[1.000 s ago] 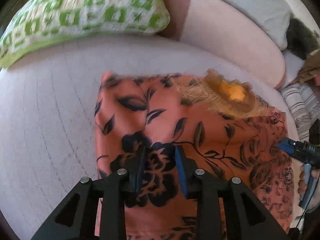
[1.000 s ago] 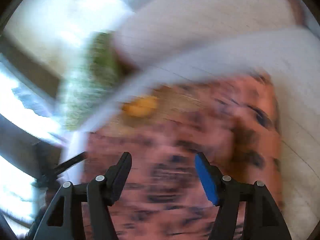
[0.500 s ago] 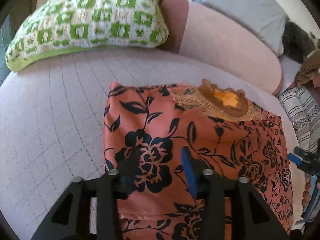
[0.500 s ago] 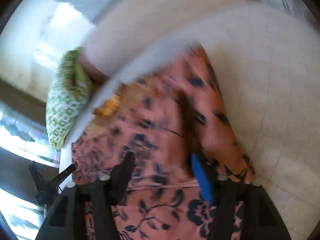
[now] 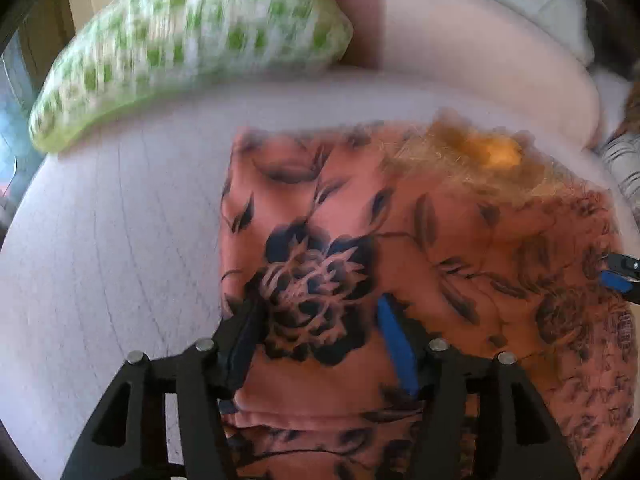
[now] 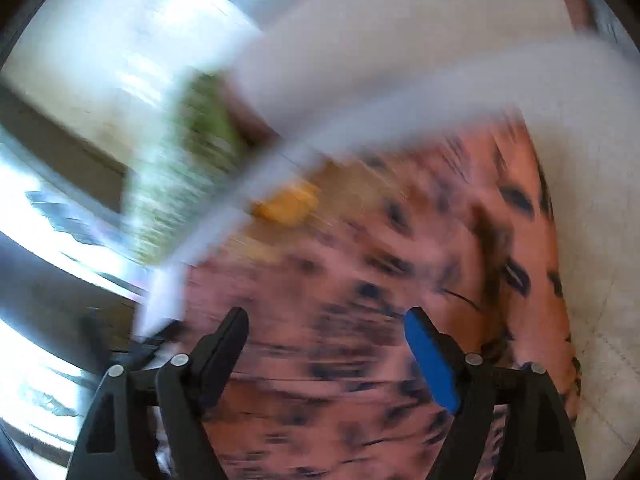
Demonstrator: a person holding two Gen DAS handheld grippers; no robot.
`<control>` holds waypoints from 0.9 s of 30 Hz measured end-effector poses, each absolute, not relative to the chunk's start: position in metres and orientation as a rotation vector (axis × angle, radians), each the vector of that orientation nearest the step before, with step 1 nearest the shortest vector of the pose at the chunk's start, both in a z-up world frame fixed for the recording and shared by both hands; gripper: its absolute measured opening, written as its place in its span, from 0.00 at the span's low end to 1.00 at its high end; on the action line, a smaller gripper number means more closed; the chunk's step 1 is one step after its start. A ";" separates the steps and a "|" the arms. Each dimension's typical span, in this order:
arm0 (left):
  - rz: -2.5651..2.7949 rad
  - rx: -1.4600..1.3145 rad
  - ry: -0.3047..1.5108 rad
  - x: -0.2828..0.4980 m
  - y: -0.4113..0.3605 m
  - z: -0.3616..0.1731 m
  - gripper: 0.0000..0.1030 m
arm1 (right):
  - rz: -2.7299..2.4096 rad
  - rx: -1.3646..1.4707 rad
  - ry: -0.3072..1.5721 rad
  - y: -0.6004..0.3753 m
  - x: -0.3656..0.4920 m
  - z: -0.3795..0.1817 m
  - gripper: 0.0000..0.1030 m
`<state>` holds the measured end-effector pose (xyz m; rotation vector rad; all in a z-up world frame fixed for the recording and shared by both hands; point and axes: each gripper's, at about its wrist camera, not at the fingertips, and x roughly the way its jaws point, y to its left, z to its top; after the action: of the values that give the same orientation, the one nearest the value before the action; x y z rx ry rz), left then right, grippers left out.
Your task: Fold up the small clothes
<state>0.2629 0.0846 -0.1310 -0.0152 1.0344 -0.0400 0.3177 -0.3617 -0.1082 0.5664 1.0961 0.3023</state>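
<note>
The salmon-orange garment with dark floral print [image 5: 400,248] lies folded flat on the pale quilted sofa seat [image 5: 112,248]. Left gripper [image 5: 316,332] jaws are opening above it (nothing pinched); right gripper [image 6: 324,340] jaws stand wide, likely releasing the fold.

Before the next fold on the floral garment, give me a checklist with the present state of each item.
1. Left gripper free of the orange floral garment: ok, jaws are opening and no cloth is pinched between them.
2. Right gripper free of cloth: ok, jaws stand apart above the garment.
3. Garment resting on the quilted surface: ok.
4. Green checked pillow clear of the garment: ok, a strip of bare surface separates them.
5. Garment edges lined up: cannot tell, both views are blurred.
6. Fringed orange patch lying flat: cannot tell.
</note>
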 end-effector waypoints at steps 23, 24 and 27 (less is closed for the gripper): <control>-0.098 -0.010 0.995 0.283 0.033 -0.085 0.72 | 0.388 0.629 0.999 -0.312 0.349 -0.102 0.78; -0.124 -0.052 0.963 0.281 0.032 -0.078 0.72 | 0.463 0.620 0.967 -0.300 0.347 -0.091 0.78; -0.088 0.011 1.044 0.295 0.022 -0.098 0.74 | 0.623 0.692 0.955 -0.270 0.355 -0.084 0.80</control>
<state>0.2951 0.0217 -0.0979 0.0112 1.0444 -0.0883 0.3549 -0.2702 -0.0843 0.6918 0.9552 0.6226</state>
